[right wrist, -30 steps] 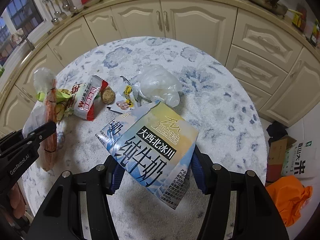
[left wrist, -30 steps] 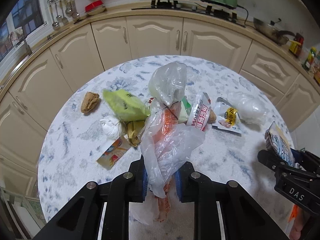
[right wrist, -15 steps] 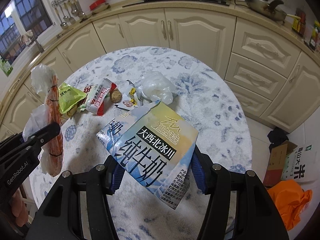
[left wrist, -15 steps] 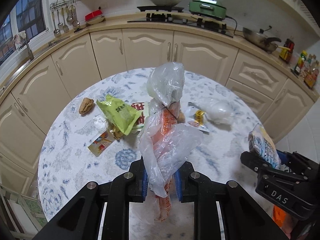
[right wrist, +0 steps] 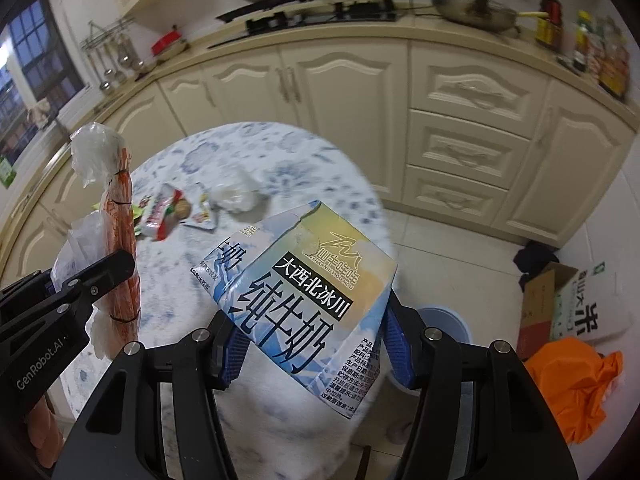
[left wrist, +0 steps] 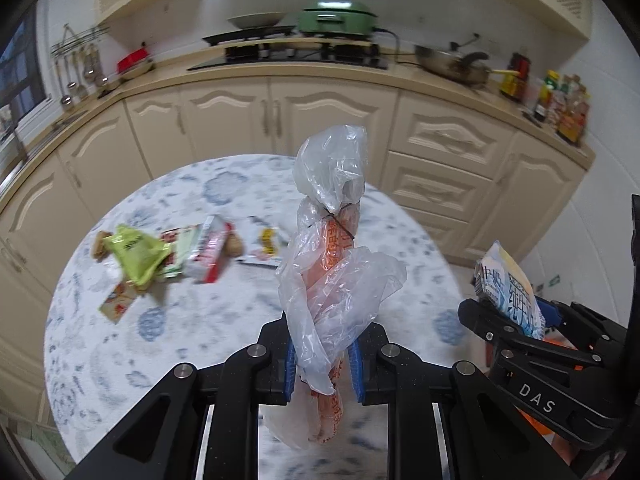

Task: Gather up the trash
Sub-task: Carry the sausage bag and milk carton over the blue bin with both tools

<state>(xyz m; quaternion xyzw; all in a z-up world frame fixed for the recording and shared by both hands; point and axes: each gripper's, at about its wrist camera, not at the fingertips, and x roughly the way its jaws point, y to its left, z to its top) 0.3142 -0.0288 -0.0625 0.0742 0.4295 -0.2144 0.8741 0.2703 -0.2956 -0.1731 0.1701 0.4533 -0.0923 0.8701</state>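
Observation:
My left gripper [left wrist: 322,364] is shut on a clear plastic bag with orange packaging inside [left wrist: 332,264] and holds it upright above the round marble table [left wrist: 224,320]. My right gripper [right wrist: 312,354] is shut on a blue and white milk carton [right wrist: 304,304], lifted off the table; the carton also shows at the right of the left wrist view [left wrist: 506,292]. More trash lies on the table: a green wrapper [left wrist: 136,256], a red and white snack pack [left wrist: 210,252], a small yellow packet [left wrist: 266,240] and a crumpled clear bag [right wrist: 236,192].
Cream cabinets [left wrist: 280,120] curve behind the table, with a hob and a green cooker [left wrist: 338,16] on the counter. On the floor to the right are a blue bin [right wrist: 448,324], an orange bag [right wrist: 572,384] and a cardboard box [right wrist: 544,300].
Both grippers have risen and pulled back from the table with their loads, so the table and its trash look smaller and farther. The views have tilted up toward the counter.

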